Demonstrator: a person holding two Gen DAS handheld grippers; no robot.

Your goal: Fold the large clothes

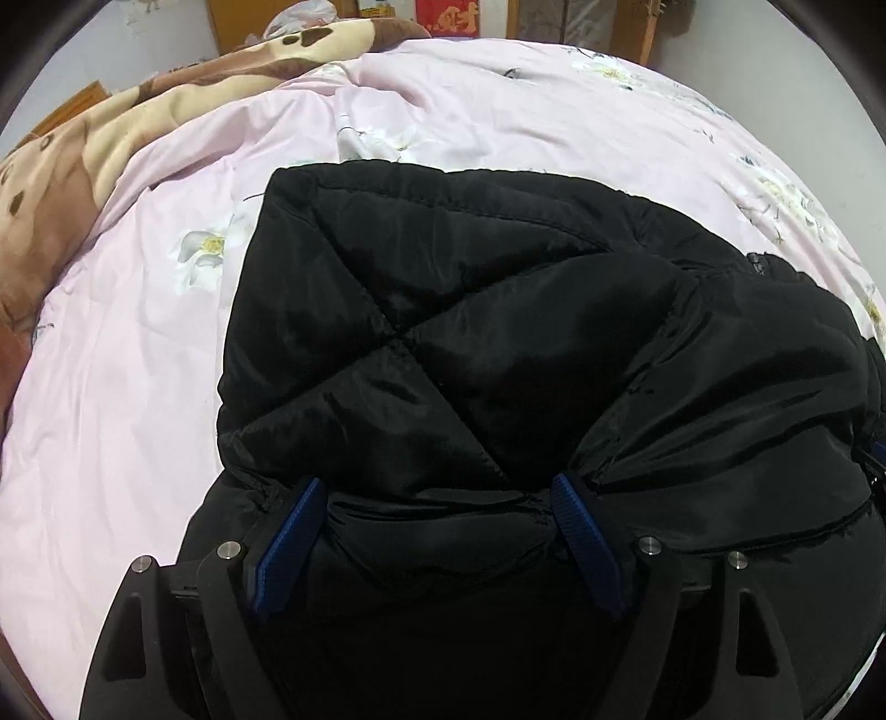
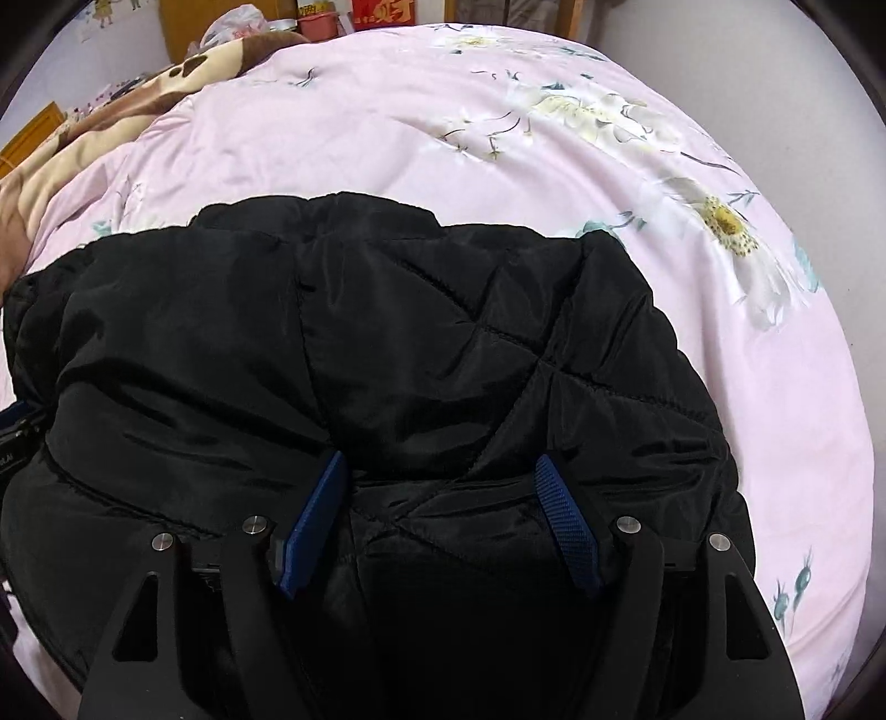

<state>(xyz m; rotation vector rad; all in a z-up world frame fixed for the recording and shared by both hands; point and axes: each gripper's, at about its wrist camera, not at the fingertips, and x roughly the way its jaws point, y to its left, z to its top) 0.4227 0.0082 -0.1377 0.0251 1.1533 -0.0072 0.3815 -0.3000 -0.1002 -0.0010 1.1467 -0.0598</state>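
A black quilted padded jacket (image 1: 443,332) lies bunched on a pink flowered bed cover (image 1: 138,360). My left gripper (image 1: 437,487) points steeply down onto it. Its blue pads stand wide apart, with a thick puffy fold of the jacket pinched between them and creases running out from the tips. In the right wrist view the same jacket (image 2: 332,343) fills the lower half. My right gripper (image 2: 440,459) clamps another thick fold in the same way, jaws wide around the padding. A bit of the left gripper's body (image 2: 16,426) peeks out at the jacket's left edge.
A brown and cream blanket (image 1: 83,155) is heaped along the far left of the bed. The pink cover (image 2: 498,166) spreads beyond and to the right of the jacket. Wooden furniture, a plastic bag (image 2: 232,22) and a red poster stand behind the bed.
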